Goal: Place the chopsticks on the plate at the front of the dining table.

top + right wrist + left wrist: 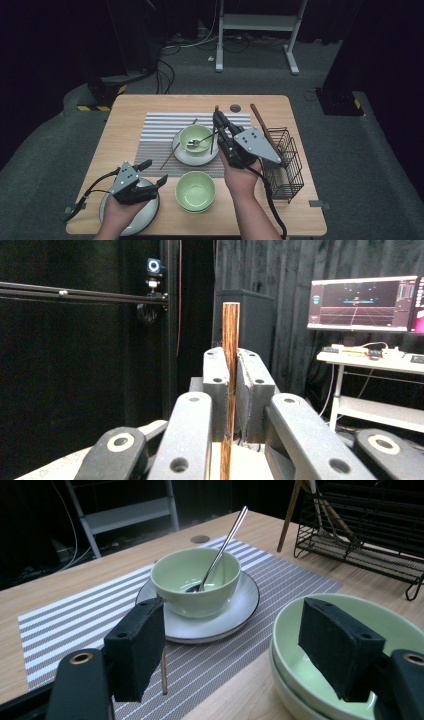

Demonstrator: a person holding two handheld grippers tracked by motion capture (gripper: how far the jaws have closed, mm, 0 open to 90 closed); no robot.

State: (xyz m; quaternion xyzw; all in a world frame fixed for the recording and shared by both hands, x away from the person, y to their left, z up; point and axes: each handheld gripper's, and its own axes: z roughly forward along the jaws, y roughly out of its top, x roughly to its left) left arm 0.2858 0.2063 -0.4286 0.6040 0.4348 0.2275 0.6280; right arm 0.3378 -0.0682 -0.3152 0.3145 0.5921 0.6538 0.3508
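A wooden chopstick (230,365) is clamped upright by the right gripper (218,121) beside the spoon bowl (195,138); it could be tipped by a careless swing. The left gripper (152,172) is held apart, empty.

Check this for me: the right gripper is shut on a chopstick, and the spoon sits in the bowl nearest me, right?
Not quite. The right gripper is shut on a chopstick, but the spoon sits in the far bowl on the plate, not the near bowl. The high view shows it.
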